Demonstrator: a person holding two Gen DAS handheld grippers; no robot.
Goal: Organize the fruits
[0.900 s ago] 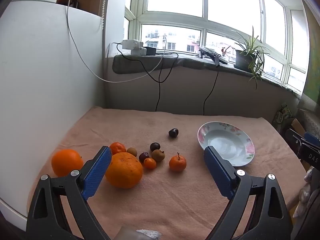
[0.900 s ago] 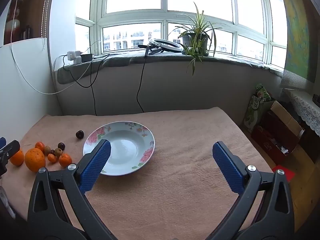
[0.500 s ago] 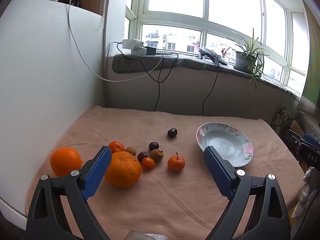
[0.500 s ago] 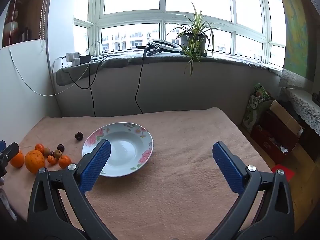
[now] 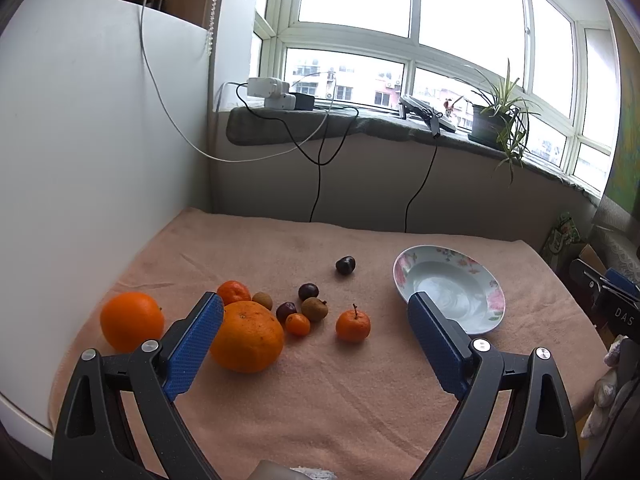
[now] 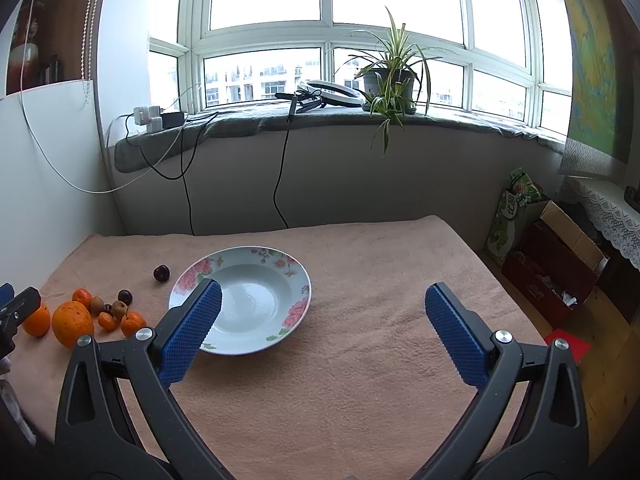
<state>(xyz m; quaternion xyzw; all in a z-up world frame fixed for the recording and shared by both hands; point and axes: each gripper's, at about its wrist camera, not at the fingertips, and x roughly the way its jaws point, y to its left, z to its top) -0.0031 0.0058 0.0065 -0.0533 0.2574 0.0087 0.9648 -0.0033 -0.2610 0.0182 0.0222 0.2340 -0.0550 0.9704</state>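
**Both grippers pulled back a little, nothing grasped**

Since the earlier frames both views have drawn back slightly: the fruit and the plate [image 5: 486, 280] sit a bit higher and smaller in frame; the fruit itself has not shifted on the cloth.

Left gripper [image 5: 316, 336] spread wide, released, nothing between its blue pads [image 5: 194, 342], hovering over the desk [image 5: 320, 400], which is covered in a pink cloth. Right gripper [image 6: 322, 332] also released, jaws wide, empty, hanging over the near edge of the plate.

Landmark = plate, white with a pink flower rim, empty, flat on the cloth. All fruit lies left of the plate, none in it:
- dark cherry [image 5: 345, 265], alone, nearest the plate, at its far left
- small orange with stem [image 5: 353, 325], left of the plate, near side
- brown fruit [image 5: 315, 309], tiny orange [image 5: 297, 324] and second cherry [image 5: 286, 311], bunched together further left
- third cherry [image 5: 308, 291], just behind that bunch
- big orange [image 5: 248, 336], left again, partly behind the left gripper's pad
- mandarin [image 5: 234, 292] and another brown fruit [image 5: 262, 300], behind the big orange
- round orange [image 5: 131, 320], farthest from the plate, by the white panel [image 5: 80, 160]

Beyond the plate: windowsill with a potted plant [image 6: 390, 76], chargers and cables. In the right view the left gripper's tip shows at the left edge, beside the fruit.
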